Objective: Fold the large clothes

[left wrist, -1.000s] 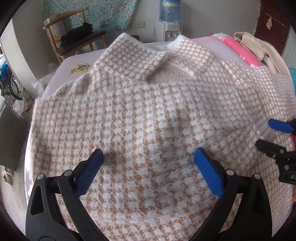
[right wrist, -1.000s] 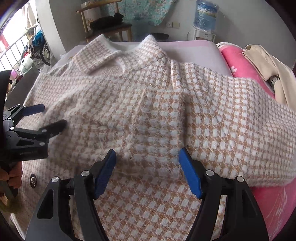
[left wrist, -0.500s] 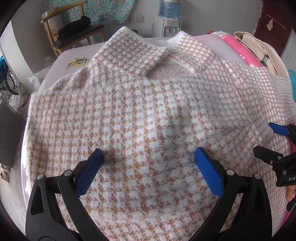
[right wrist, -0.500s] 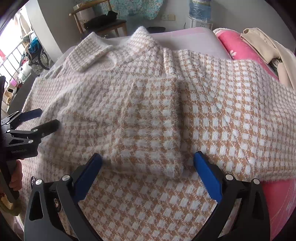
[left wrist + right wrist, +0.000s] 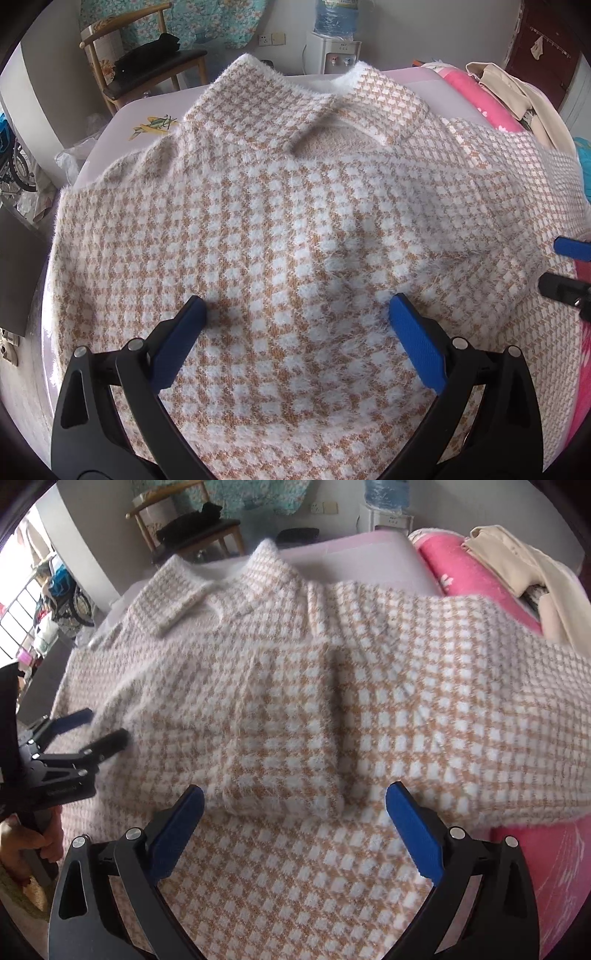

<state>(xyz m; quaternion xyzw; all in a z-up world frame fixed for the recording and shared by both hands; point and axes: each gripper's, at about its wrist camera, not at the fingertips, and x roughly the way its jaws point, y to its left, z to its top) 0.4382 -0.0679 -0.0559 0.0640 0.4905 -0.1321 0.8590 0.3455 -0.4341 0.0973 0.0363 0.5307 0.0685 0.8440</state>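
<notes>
Fuzzy checked sweater (image 5: 295,229) lies spread on the bed (image 5: 125,122), one sleeve (image 5: 288,731) already laid across its chest. Left gripper (image 5: 295,332) and right gripper (image 5: 295,808) both gape empty above it; remaining folds await.

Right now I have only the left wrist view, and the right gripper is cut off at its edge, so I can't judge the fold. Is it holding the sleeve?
Observer: No. The right gripper stands wide open above the sweater, with nothing pinched between its pads.
Operator: Where does the sleeve end?
Observer: The sleeve is folded across the sweater's front, and its cuff lies flat just ahead of that gripper.
Operator: And my left gripper, seen from there?
Observer: The left gripper is open too, tips at the sweater's far side, and a hand grips its handle.
</notes>
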